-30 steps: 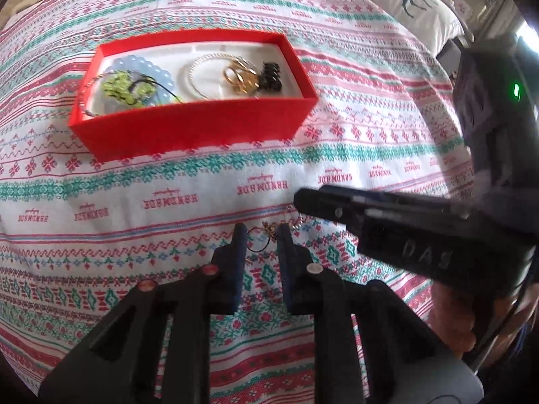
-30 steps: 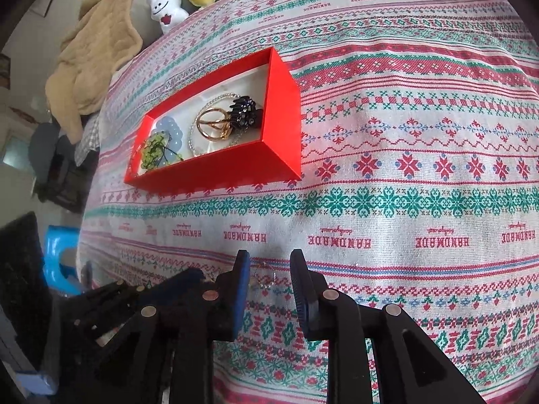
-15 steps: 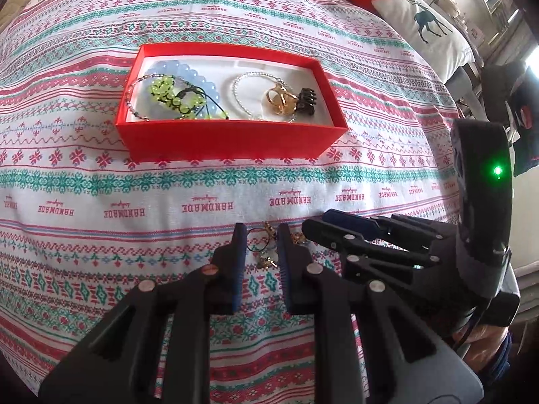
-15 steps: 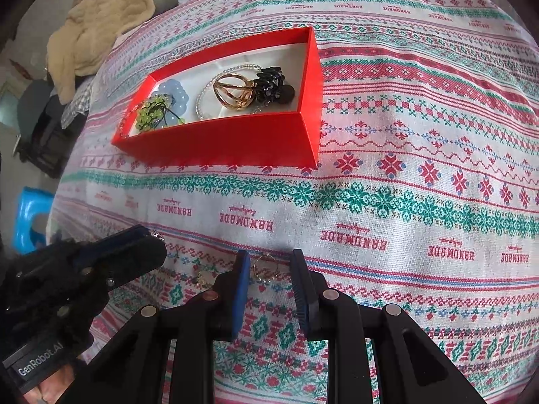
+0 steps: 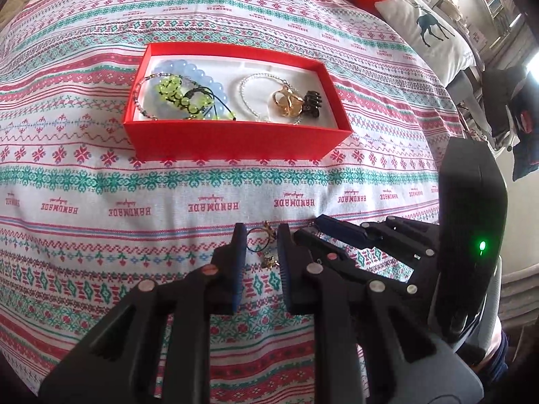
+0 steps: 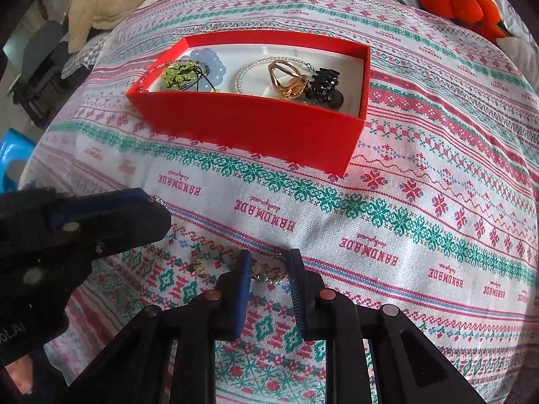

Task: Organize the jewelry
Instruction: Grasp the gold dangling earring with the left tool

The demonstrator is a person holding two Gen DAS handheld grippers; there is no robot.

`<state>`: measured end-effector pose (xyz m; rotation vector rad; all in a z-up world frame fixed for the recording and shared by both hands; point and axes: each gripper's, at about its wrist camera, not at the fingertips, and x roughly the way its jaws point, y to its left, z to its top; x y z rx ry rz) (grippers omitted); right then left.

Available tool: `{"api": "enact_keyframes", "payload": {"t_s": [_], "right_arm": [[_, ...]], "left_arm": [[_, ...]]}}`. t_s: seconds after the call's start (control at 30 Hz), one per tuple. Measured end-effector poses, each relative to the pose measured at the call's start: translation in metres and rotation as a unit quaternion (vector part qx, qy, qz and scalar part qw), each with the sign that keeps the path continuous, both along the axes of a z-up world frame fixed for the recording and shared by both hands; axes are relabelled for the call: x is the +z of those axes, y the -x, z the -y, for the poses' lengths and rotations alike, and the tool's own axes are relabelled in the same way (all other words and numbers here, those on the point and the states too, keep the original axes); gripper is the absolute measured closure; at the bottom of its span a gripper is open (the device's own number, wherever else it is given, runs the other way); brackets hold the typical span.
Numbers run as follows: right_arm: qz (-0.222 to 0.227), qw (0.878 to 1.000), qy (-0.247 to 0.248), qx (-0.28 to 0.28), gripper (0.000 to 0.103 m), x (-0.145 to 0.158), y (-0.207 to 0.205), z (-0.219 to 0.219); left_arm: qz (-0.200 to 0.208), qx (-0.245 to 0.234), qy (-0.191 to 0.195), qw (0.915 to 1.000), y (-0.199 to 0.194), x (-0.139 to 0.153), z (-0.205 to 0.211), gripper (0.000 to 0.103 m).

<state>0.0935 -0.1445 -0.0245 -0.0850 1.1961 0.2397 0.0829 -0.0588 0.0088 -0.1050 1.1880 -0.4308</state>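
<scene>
- Left gripper (image 5: 258, 235): fingers a narrow gap apart, straddling a thin hoop earring (image 5: 258, 240) that lies flat on the patterned cloth (image 5: 101, 202); contact with the pads cannot be told.
- Earring's gold charms lie along a near-far line.
- Right gripper (image 6: 269, 261): jaws closing, a small beaded chain piece (image 6: 267, 274) between them on the cloth.
- Red box (image 5: 235, 141), farther away, long axis left-right: blue and green bead bracelets at left, pearl strand, gold clip and black clip at right.

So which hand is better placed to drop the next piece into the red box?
Left. The left gripper already seems to pinch a hoop earring; the right gripper is closing its jaws around a chain piece lying on the cloth.
</scene>
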Motion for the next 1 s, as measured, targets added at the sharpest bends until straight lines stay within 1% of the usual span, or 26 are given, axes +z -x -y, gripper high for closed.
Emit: {"api": "enact_keyframes", "payload": {"t_s": [0.13,0.17,0.2,0.43,0.6,0.77,0.87,1.0], "right_arm": [[0.001,1.0,-0.006,-0.002,0.083,0.0,0.0,0.002],[0.0,1.0,-0.012,-0.004,0.093,0.0,0.001,0.001],[-0.001,1.0,-0.017,-0.006,0.095,0.002,0.003,0.008],[0.0,0.999,-0.042,-0.023,0.095,0.009,-0.001,0.023],[0.011,0.998,-0.06,-0.032,0.095,0.018,0.0,0.034],[-0.01,0.996,-0.082,-0.026,0.094,0.012,-0.001,0.034],[-0.005,0.997,-0.078,-0.021,0.094,0.012,0.0,0.027],[-0.01,0.998,-0.067,-0.016,0.094,0.008,0.001,0.023]], "left_arm": [[0.0,0.001,0.001,1.0,0.001,0.001,-0.001,0.083],[0.001,0.002,0.001,1.0,0.001,0.002,-0.002,0.083],[0.001,0.003,0.001,1.0,0.001,0.002,-0.003,0.083],[0.002,0.006,0.005,1.0,0.0,0.005,-0.008,0.083],[0.004,0.003,0.008,1.0,0.0,0.007,-0.007,0.083],[0.004,0.003,0.008,1.0,0.0,0.008,-0.009,0.083],[0.004,0.004,0.008,1.0,-0.001,0.009,-0.009,0.083],[0.005,0.003,0.008,1.0,0.0,0.009,-0.009,0.083]]}}
